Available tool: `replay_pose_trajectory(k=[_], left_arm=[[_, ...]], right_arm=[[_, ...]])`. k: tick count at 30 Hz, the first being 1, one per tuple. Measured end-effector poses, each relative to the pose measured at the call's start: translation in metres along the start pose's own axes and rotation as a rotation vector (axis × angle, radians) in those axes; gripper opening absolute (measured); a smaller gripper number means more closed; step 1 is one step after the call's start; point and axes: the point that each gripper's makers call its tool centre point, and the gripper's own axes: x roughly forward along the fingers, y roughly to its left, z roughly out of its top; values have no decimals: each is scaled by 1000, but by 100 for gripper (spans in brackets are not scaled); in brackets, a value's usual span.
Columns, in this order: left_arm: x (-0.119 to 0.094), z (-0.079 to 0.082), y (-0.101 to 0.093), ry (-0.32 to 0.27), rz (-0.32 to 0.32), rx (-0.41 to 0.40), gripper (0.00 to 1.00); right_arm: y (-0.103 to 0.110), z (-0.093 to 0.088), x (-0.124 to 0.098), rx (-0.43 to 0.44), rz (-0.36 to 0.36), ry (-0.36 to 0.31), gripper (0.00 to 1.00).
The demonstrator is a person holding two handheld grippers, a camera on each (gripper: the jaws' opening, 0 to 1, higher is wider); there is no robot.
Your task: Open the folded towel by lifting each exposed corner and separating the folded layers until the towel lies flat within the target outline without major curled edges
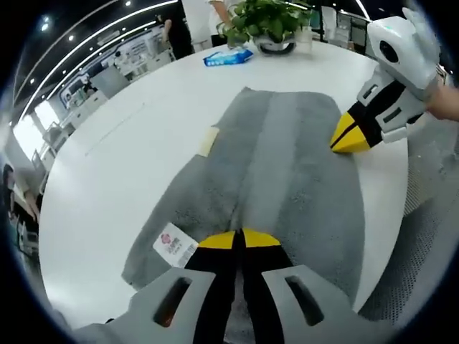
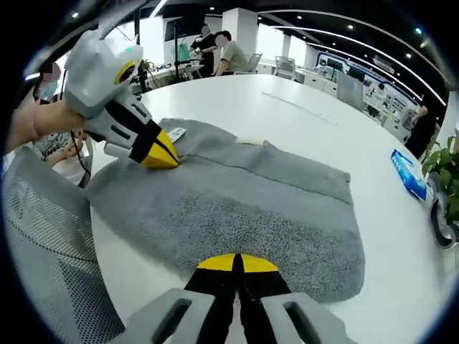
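Towel (image 1: 287, 165) lies spread on white table (image 1: 129, 158); left gripper (image 1: 240, 239) and right gripper (image 2: 237, 262), both jaws pressed together, pinch opposite towel edges.

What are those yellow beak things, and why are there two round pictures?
Each "beak" is a gripper that a person holds, one per hand. A camera rides on each, so you get two round pictures. In the left gripper view, the left gripper rises from the bottom, shut on the near edge of a gray towel. The right gripper comes in from the right, touching the towel's far side. The right gripper view looks back from that side. The towel lies on a white round table, near a blue packet and a potted plant.
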Motion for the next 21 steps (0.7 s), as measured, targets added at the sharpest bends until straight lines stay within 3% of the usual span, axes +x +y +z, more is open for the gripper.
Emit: replay_pose_trajectory(k=[12,21], left_arm=[[-7,-8,-24,16,-77,-101,1],[-9,-7,-46,50,-110,-48,0]], right_arm=[[-15,5,7,-26,-40,31,0],[-24,9,10,-69,-73,49,0]])
